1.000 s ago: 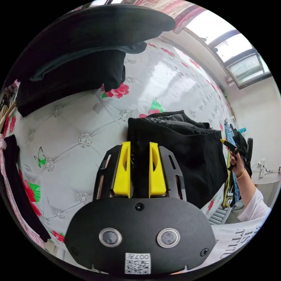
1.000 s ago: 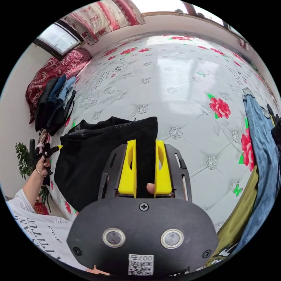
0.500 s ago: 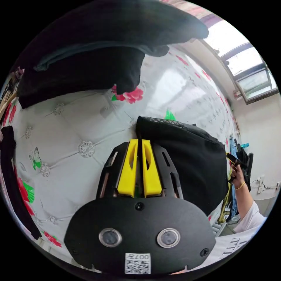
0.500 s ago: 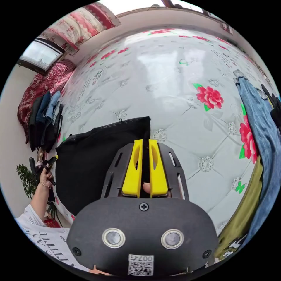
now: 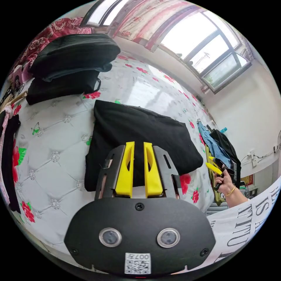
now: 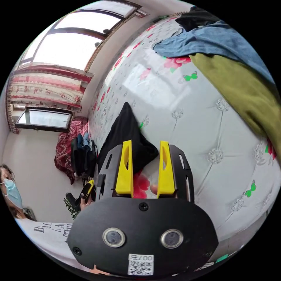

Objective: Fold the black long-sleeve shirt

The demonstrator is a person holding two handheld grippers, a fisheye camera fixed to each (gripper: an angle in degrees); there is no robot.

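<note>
The black long-sleeve shirt (image 5: pixel 137 134) lies folded in a flat rectangle on the white flowered mattress (image 5: pixel 52 152). My left gripper (image 5: pixel 138 145) hovers over its near edge, yellow jaws slightly apart and open, holding nothing. In the right gripper view the shirt (image 6: pixel 126 134) sits just beyond my right gripper (image 6: pixel 145 143), whose jaws stand wide open and empty above the mattress (image 6: pixel 187 123). A hand holds the right gripper (image 5: pixel 215 168) at the bed's right side, and the left gripper (image 6: pixel 87 188) appears low on the left.
A stack of folded dark clothes (image 5: pixel 70 58) rests at the far left of the bed, seen too as the dark stack (image 6: pixel 83 155). Loose blue (image 6: pixel 216 38) and olive (image 6: pixel 246 90) garments lie in a heap (image 5: pixel 219 143). A person in a white printed top (image 6: pixel 46 234) stands by the bed edge.
Both grippers were shut on the shirt's edge half a second ago; they have let go and drawn back. The shirt now lies folded flat on the mattress.
</note>
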